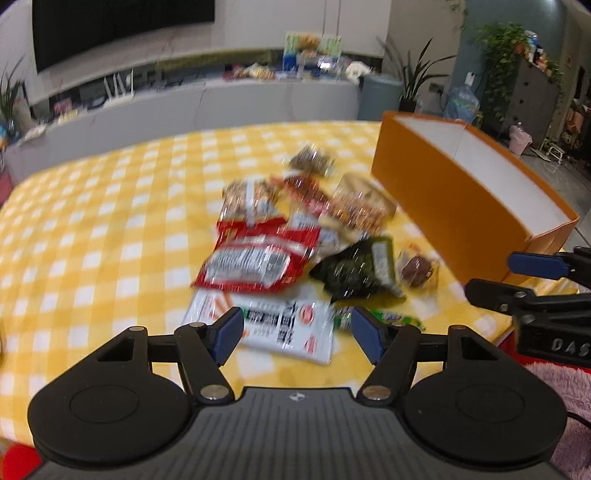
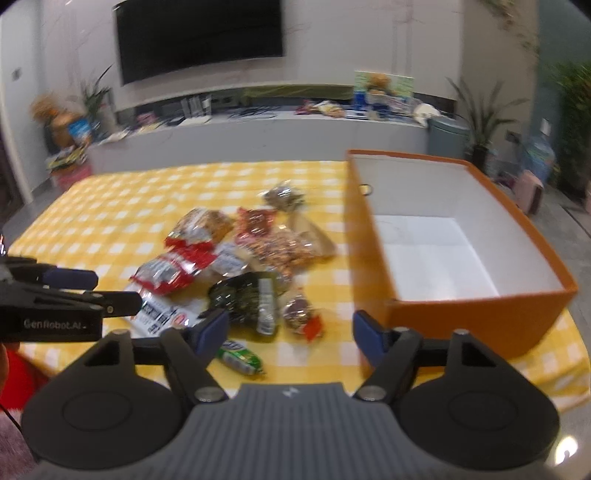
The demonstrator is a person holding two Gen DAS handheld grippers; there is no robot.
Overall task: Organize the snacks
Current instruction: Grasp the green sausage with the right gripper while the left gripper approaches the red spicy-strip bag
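Two hand-held black grippers with blue finger pads hang above a heap of snacks. The left gripper (image 1: 297,334) has its jaws spread, nothing between them; the right gripper (image 2: 290,332) is likewise parted and empty. Both frames are motion-blurred.

From the left gripper, a flat white plastic packet with black print (image 1: 280,326) lies just ahead at twelve o'clock, a small green wrapped candy (image 1: 384,317) at one o'clock. Beyond sit one red and silver foil bag (image 1: 255,258), one dark green crinkled pouch (image 1: 358,267) and one clear-wrapped brown round cake (image 1: 415,271), then several clear bags of brownish snacks too blurred to count. All rest on a yellow and white checked tablecloth (image 1: 110,221).

One orange rectangular cardboard box (image 1: 450,206) stands at two o'clock, just beside the heap. The left view shows mostly its outer wall; only the right view looks into its white interior (image 2: 436,254), which is bare. The right view also shows a wall-mounted black screen (image 2: 199,33) whole, cropped in the left view. Each view catches the other gripper at its edge.
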